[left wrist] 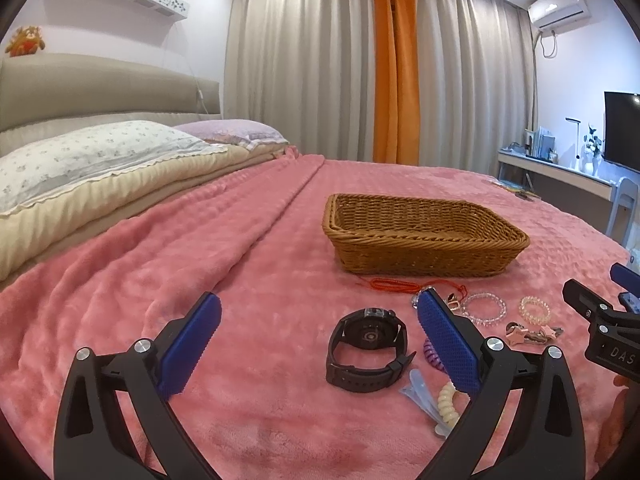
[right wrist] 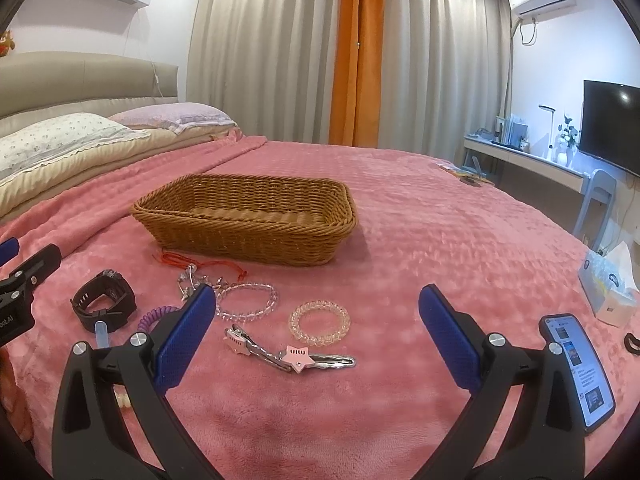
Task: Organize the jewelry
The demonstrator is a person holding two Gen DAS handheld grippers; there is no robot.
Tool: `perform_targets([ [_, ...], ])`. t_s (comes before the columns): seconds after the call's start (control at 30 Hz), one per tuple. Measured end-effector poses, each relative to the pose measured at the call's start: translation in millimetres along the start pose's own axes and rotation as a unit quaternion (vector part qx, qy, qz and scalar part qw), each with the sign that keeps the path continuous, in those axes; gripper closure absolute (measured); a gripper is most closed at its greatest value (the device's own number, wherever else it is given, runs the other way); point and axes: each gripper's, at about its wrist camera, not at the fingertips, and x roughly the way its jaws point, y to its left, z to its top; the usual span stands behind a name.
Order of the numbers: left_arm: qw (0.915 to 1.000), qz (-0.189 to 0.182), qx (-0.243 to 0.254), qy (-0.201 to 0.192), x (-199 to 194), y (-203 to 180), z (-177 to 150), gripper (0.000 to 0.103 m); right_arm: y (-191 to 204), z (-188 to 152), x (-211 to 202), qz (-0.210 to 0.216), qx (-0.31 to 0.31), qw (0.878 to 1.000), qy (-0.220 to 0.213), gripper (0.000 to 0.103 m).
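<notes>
On pink blanket | star clip (right wrist: pixel 298 357) reads "miu" | left gripper (left wrist: pixel 320 344), right gripper (right wrist: pixel 316 322) both spread, holding nothing

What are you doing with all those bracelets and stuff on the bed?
A person is holding two grippers over a pink blanket, getting ready to tidy jewelry. Both the left gripper and the right gripper are open and holding nothing. The wicker basket looks empty so far. In front of it lie a black watch, a clear bead bracelet, a clear coil hair tie, star hair clips and a red cord.
</notes>
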Motion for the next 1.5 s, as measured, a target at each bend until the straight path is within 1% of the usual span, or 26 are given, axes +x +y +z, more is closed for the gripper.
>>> perform_targets([
  [0.07,1.0000,0.000,0.001,-0.002,-1,-2,-4,0.008,0,0,0,0.000,0.000,1.000,0.000,0.006],
  [0.17,1.0000,-0.004,0.001,0.007,0,-3,-6,0.008,1,-1,1,0.000,-0.001,1.000,0.002,0.006],
  [1.2,1.0000,0.001,0.003,0.006,-1,-9,-10,0.008,1,-1,1,0.001,-0.002,1.000,0.003,0.006],
  [1.4,1.0000,-0.004,-0.001,0.004,0,-8,-11,0.008,1,-1,1,0.001,-0.002,1.000,0.003,0.006],
  [1.5,0.9998,-0.010,-0.014,0.011,4,-3,-12,0.008,1,-1,1,0.002,-0.002,1.000,0.004,0.006],
])
